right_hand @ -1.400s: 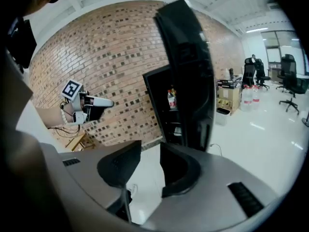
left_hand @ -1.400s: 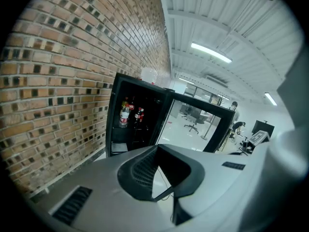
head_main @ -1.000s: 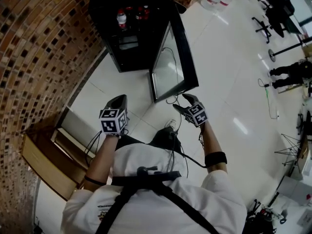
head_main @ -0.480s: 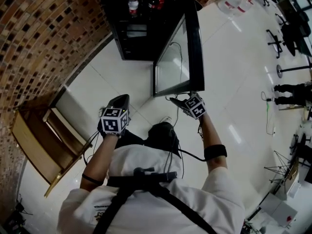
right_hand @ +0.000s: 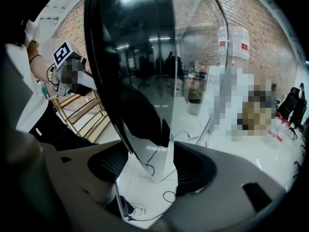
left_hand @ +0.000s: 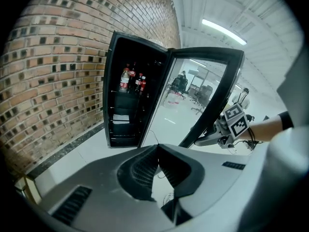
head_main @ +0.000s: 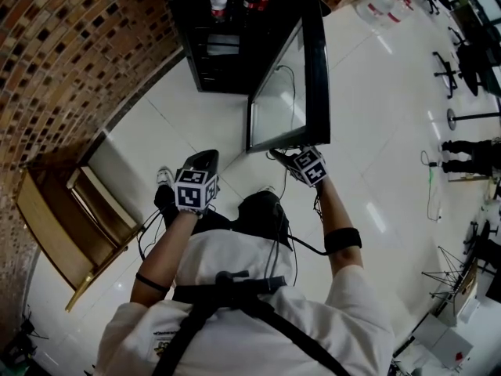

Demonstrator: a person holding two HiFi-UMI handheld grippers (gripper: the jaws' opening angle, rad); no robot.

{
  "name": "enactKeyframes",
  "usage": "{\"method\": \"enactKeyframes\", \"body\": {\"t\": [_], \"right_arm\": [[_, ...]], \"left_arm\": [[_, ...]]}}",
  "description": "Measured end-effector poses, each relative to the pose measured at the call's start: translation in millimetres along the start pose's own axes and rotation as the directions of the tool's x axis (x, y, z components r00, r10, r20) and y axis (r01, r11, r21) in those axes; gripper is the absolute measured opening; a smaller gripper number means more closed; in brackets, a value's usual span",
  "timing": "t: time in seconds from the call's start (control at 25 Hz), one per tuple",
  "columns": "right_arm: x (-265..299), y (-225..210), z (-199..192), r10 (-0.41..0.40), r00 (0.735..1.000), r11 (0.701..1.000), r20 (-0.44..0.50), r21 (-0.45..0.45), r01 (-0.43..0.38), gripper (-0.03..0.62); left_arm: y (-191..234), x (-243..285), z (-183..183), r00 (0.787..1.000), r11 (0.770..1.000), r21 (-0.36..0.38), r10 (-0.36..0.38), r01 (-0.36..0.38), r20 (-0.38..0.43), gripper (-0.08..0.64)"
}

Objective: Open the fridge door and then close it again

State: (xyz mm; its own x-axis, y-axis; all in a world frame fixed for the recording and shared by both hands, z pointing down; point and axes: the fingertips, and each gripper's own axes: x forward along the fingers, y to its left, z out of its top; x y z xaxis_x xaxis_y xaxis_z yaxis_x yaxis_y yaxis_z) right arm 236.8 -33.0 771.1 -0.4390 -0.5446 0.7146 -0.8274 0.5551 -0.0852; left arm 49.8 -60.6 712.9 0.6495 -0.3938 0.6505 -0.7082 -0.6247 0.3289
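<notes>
A black fridge [head_main: 227, 53] stands by the brick wall with its glass door [head_main: 315, 77] swung wide open towards me. Bottles [head_main: 220, 2] sit on its top shelf, and the same bottles [left_hand: 124, 79] show in the left gripper view. My right gripper [head_main: 283, 157] is at the door's near bottom corner. In its own view, the right gripper [right_hand: 152, 170] has the door's black edge [right_hand: 140, 115] between its wide jaws. They have just been closing, and I see no firm press. My left gripper [head_main: 208, 157] hangs shut and empty over the floor, left of the door.
A brick wall [head_main: 70, 53] runs along the left, with a wooden rack [head_main: 59, 225] at its foot. Cables [head_main: 270, 194] trail on the white floor under the door. Office chairs [head_main: 462, 61], water jugs [head_main: 376, 6] and a person [head_main: 470, 155] are at the far right.
My right gripper has moved up to the door's bottom corner. The left gripper has drifted right and down. The door stays open.
</notes>
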Motion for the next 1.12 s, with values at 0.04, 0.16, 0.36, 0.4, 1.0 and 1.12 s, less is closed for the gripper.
{"method": "enactKeyframes", "body": {"t": [0.04,0.16,0.36,0.4,1.0,1.12], "right_arm": [[1.3,0.4,0.1,-0.006,1.0,1.0,-0.002,0.007,0.006,0.318],[4.2,2.2,-1.6,-0.03,0.999,0.999,-0.019,0.03,0.03,0.311],[10.4,12.4,5.5,-0.061,0.998,0.995,-0.032,0.073,0.063,0.304],[12.3,13.9,7.6,-0.072,0.997,0.994,-0.033,0.082,0.074,0.302],[74.6,53.4,72.8,-0.249,0.968,0.928,-0.044,0.276,0.251,0.302],[92.9,58.3,91.3,-0.28,0.958,0.905,-0.067,0.314,0.287,0.302]], "left_arm": [[0.6,2.1,-0.9,1.0,1.0,0.003,0.0,0.0,-0.004,0.0],[-0.4,11.2,-5.9,1.0,1.0,0.012,0.0,0.0,-0.026,0.0],[-8.5,23.1,-12.0,0.998,1.0,0.023,-0.014,0.016,-0.064,0.0],[-10.0,24.2,-12.2,0.997,0.999,0.028,-0.018,0.02,-0.069,0.0],[54.7,20.3,-17.0,0.987,0.999,0.038,0.015,-0.009,-0.158,0.0],[84.2,16.0,-9.9,0.987,0.999,0.032,0.032,-0.027,-0.158,0.0]]}}
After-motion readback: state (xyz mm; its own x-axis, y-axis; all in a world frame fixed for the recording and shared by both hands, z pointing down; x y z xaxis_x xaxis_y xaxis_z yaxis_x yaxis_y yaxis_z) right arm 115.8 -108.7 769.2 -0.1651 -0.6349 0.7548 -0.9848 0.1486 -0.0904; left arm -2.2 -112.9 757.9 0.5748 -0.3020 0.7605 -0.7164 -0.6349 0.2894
